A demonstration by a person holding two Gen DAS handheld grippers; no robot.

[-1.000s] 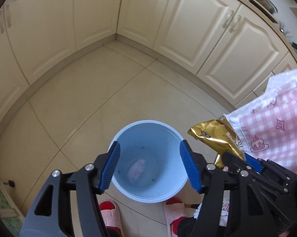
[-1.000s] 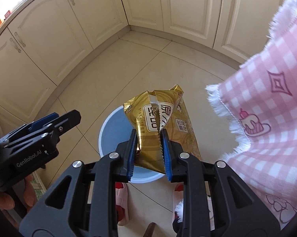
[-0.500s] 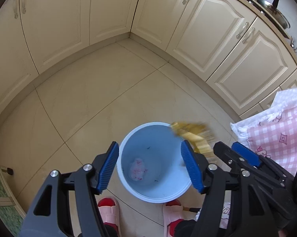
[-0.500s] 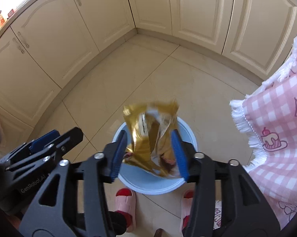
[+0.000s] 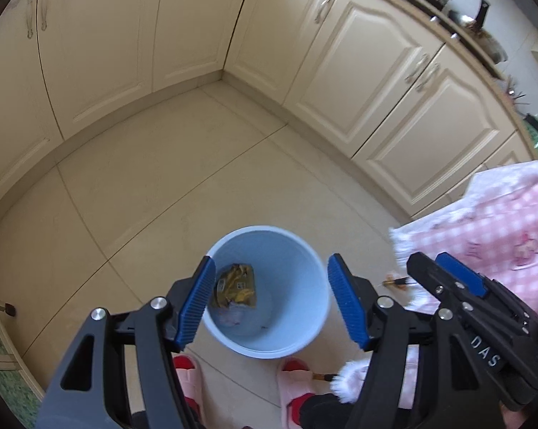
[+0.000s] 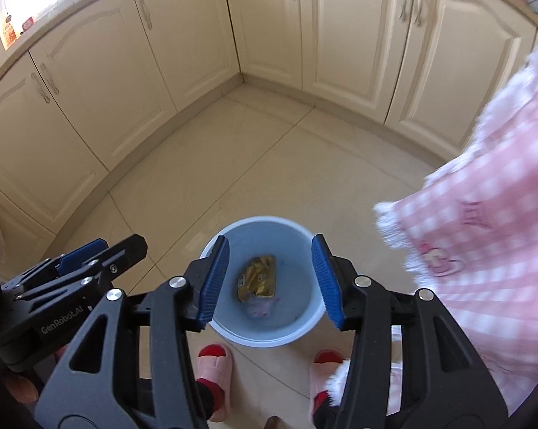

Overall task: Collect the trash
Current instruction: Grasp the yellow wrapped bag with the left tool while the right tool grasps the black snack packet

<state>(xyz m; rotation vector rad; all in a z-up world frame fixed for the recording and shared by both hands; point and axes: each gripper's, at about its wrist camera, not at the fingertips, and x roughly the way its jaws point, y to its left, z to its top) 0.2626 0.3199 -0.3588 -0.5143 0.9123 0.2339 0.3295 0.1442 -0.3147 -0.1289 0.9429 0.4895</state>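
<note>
Bin (image 6: 315, 307): pale blue, upright on the tiled floor, near the slippers.
Contents: gold wrapper (image 6: 257, 279) at the bottom, over something pinkish, possibly tissue.
Left gripper (image 5: 269, 304): jaws apart, empty.
Right gripper (image 6: 269, 279): jaws apart, empty.

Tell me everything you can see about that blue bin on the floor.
The bin is a round, pale blue bucket, apparently smooth plastic, with a lighter rim and no lid. It stands upright on the beige tiled floor, just ahead of two pink slippers. Inside, at the bottom, lies a crumpled gold wrapper partly over a small pinkish scrap. Both views look down into it between open blue pads; nothing grips or touches it.
</note>
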